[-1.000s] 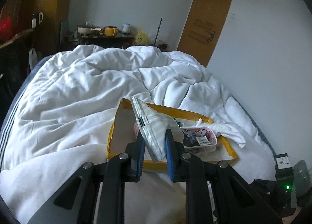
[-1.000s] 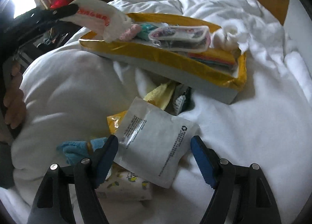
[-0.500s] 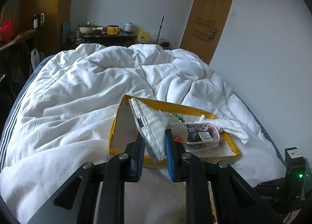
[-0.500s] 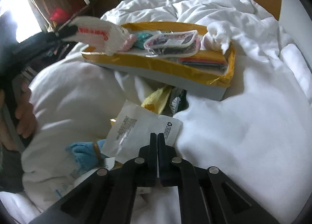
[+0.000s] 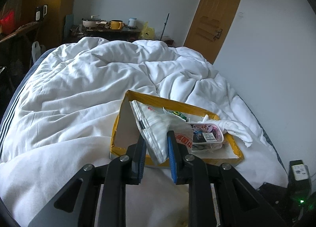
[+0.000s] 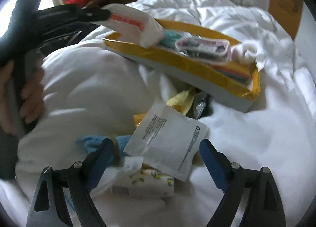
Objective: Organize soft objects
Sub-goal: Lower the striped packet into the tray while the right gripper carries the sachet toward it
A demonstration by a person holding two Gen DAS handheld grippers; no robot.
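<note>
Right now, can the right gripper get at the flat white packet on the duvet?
Probably yes. The right gripper has just been opening its fingers; they now stand wide on either side of the white packet, not pressing it. The packet lies on top of the pile, with nothing over it.

- A shallow box (image 5: 233, 154) sits on a rumpled duvet (image 5: 83, 92) covering the bed.
- In the box: a clear pouch (image 5: 206, 135), with a rolled cloth (image 5: 235, 128) to its right, draped over the box's rim.
- A soft packet (image 5: 158, 130) hangs over the box's left end.
- In front of the box, loose on the duvet: a flat sachet (image 6: 167, 144) atop a tissue pack (image 6: 146, 185).
- A door (image 5: 215, 19) stands behind the bed, right.
</note>
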